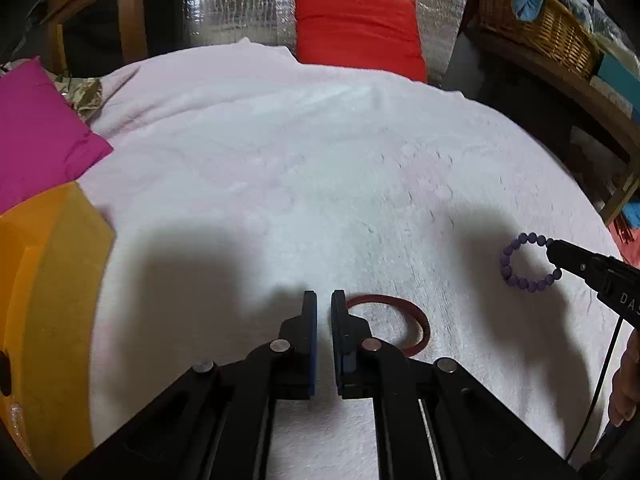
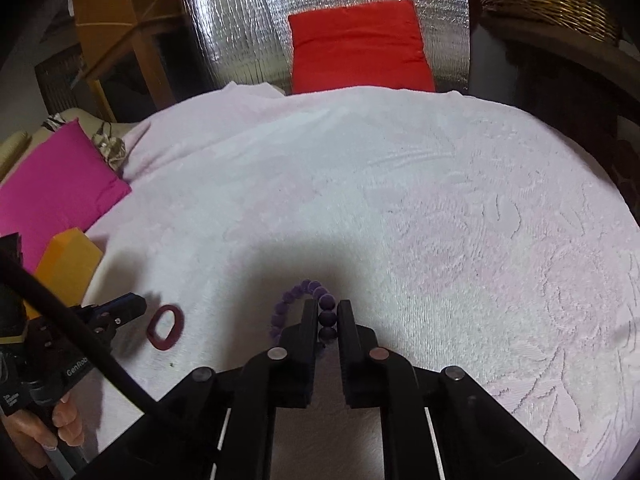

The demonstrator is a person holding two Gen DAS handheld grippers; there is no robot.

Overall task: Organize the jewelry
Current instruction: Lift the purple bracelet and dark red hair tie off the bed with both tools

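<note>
Nearest the left wrist camera, the black left gripper (image 1: 324,300) stands closed on nothing, its two blue-padded fingers nearly touching. The dark red ring-shaped bangle (image 1: 416,320) lies flat on the pale pink textured blanket (image 1: 280,168), just beside the right-hand finger and to the right of the tips; its near-left arc is hidden behind that finger. It is unclear whether the finger touches the bangle. At the far left edge is an orange box (image 1: 48,280), cut off by the frame.

Further right, the black right gripper (image 2: 325,308) is clamped on the purple beaded bracelet (image 2: 304,300), with a few beads pinched between its fingers. The rest of the loop curves out to the left of the tips, in shadow. Whether the bracelet is lifted or resting on the blanket cannot be told.

The left gripper is much the nearer to the bangle, so reaching it likely calls for a small shift to the right.
</note>
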